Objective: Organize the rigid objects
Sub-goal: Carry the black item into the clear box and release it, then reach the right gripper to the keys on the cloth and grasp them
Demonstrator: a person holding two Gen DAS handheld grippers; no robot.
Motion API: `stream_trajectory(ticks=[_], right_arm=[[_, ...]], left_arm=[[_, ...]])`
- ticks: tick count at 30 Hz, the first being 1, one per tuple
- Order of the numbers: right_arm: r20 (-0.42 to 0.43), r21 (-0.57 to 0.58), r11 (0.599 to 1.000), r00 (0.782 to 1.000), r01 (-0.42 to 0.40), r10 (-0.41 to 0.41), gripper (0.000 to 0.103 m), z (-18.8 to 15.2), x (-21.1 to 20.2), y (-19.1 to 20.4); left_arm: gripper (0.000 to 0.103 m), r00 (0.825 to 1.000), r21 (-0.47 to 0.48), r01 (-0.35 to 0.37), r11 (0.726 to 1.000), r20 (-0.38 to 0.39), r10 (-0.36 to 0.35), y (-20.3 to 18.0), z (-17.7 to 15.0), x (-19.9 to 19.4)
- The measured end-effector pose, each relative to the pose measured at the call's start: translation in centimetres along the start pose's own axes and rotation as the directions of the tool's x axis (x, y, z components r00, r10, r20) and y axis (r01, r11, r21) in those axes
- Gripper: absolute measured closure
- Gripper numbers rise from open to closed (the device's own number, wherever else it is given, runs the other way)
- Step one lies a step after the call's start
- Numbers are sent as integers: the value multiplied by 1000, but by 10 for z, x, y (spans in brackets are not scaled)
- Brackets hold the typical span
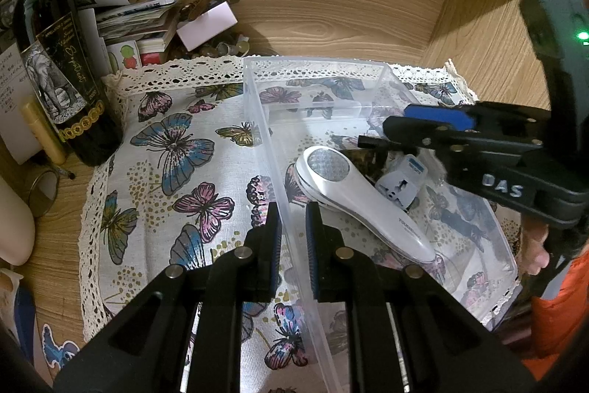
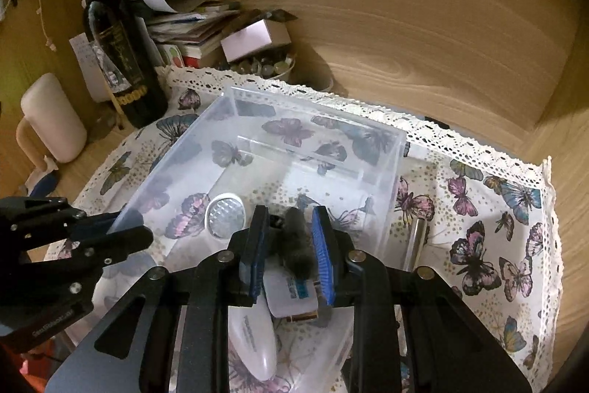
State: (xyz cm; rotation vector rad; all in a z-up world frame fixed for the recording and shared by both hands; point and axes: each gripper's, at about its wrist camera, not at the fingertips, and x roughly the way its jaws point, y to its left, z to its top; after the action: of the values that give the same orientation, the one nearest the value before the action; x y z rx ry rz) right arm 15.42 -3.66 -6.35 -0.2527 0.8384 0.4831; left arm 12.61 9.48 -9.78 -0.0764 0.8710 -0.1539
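Left gripper (image 1: 293, 238) straddling bin (image 1: 257, 91) wall — fingers near-closed on it, right gripper (image 2: 291, 238) part-open around dark fuzzy object (image 2: 296, 245), above adapter (image 2: 291, 297), beside shaver (image 1: 353, 197).

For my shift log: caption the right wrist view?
Right gripper holds a dark furry object over the clear bin.

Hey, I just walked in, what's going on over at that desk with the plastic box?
A person is tidying objects into a clear plastic bin on a butterfly cloth. The left gripper straddles the bin's near wall, apparently steadying it. The right gripper reaches inside, with a dark furry object between its fingers; whether it is clamped is unclear. A white handheld device and a white travel adapter already lie in the bin.
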Motion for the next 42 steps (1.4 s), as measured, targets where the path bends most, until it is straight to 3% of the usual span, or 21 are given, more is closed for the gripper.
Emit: stream_trajectory(ticks=[10,19,27,37,42], right_arm=[[92,33,998,994,57,-60,64,-5,-45,-16],[123,109,978,974,176,-189,57,-30,-83,-49],[27,165,953,964,255,-263,53,-68,-78,-75],[-135,275,923,962,268,-239,52,-118,-46,-103],[-174,305,912,958,273,-229,52,-134,-32,-113]], left_arm=[[91,1000,0,0,1000,0,0,0,0,0],[91,1000,0,1,1000,1,-1,0,0,0],[91,1000,0,1,1000,1,-1,-1,-1,0],[91,1000,3,-1,1000,2,1,0,-1,0],[91,1000,3,0,1000,2,0,-1,-1,0]])
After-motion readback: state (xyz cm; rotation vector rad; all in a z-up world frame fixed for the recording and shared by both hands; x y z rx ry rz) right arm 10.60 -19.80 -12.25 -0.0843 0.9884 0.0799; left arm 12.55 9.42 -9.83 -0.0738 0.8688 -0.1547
